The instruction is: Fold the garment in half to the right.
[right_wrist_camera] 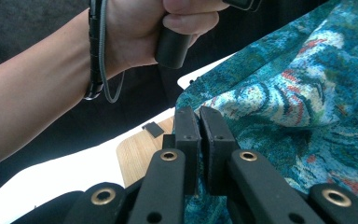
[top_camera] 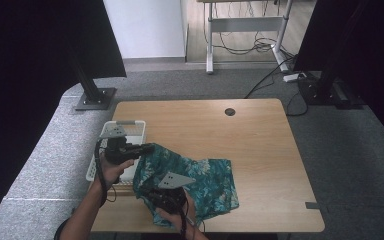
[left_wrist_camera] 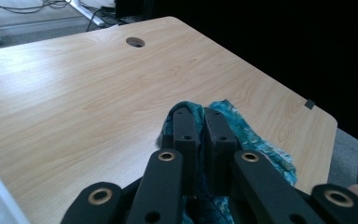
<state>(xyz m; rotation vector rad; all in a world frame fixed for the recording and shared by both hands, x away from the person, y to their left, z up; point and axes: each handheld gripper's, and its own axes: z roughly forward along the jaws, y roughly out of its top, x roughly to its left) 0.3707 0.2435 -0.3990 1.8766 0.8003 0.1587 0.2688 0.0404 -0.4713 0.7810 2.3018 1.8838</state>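
Observation:
A teal cloth with a floral print (top_camera: 207,182) lies bunched on the front left of the wooden table (top_camera: 260,150). My left gripper (top_camera: 149,148) is shut on the cloth's upper left edge, holding it slightly off the table. In the left gripper view its jaws (left_wrist_camera: 200,114) stand nearly together, with the cloth (left_wrist_camera: 247,135) pinched between them. My right gripper (top_camera: 152,196) is shut on the cloth's front left part. In the right gripper view its jaws (right_wrist_camera: 199,114) clamp a fold of the cloth (right_wrist_camera: 298,93), and the person's left hand (right_wrist_camera: 140,32) is just beyond.
A white slatted basket (top_camera: 132,127) stands at the table's left edge, under the left hand. A cable hole (top_camera: 229,111) sits near the far edge. Black stand bases (top_camera: 96,98) and floor cables (top_camera: 260,47) lie beyond the table.

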